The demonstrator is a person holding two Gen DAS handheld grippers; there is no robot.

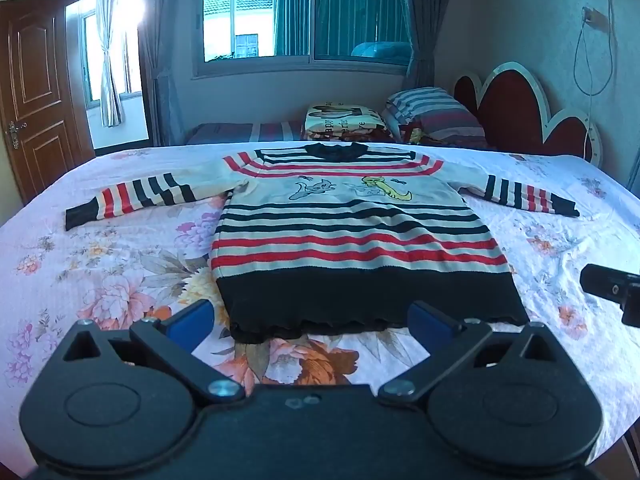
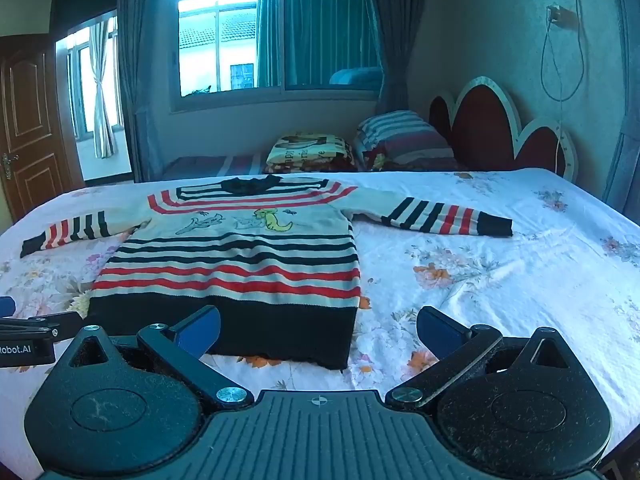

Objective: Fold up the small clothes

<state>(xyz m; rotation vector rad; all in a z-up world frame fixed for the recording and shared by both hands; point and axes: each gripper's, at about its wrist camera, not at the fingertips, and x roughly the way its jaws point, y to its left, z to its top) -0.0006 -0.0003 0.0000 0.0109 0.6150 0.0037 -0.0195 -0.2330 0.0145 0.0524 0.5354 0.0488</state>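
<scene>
On the bed (image 1: 120, 248) the striped sweater (image 1: 352, 236) lies flat, sleeves apparently spread out; no fold is made. Left tongs (image 1: 312, 320) and right tongs (image 2: 320, 330) stand wide, empty.

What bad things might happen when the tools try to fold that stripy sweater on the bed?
1. The striped knitted sweater lies flat on the flowery bed sheet, so an open tool might pinch the sheet too.
2. Both long sleeves stick out sideways and could flop crooked during a fold.
3. The left tool and right tool are close together near the hem and might bump.
</scene>
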